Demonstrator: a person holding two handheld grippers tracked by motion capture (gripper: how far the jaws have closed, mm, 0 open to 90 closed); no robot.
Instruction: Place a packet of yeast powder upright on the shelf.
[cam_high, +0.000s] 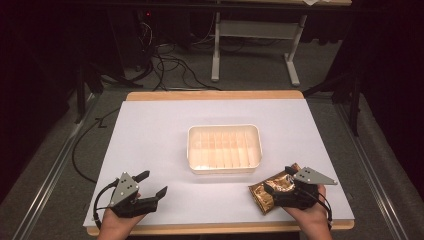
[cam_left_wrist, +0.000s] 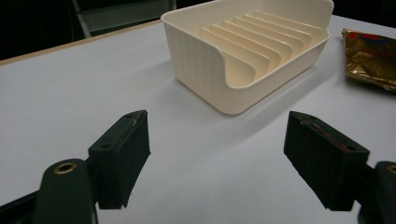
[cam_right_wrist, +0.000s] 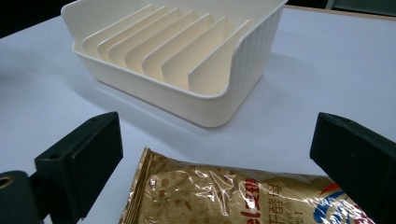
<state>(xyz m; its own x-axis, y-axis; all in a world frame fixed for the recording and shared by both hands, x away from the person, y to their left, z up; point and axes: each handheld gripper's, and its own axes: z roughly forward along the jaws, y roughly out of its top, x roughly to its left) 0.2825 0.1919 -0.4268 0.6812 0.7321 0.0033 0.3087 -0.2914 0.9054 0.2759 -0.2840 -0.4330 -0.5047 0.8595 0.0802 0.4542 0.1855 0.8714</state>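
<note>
The left tongs (cam_high: 153, 183) stand apart over bare table (cam_high: 160, 130), holding nothing. Ahead, between both tongs, sits the cream slotted tray (cam_high: 224, 148). The right tongs (cam_high: 280, 180) gape wide astride the gold snack packet (cam_high: 267, 194), pads not touching it.

Cream ribbed tray (cam_high: 224, 148). Gold packet (cam_right_wrist: 243, 196), red-blue print, speckled. White bench (cam_high: 150, 130), wood edge; black grippers, grey plates.
</note>
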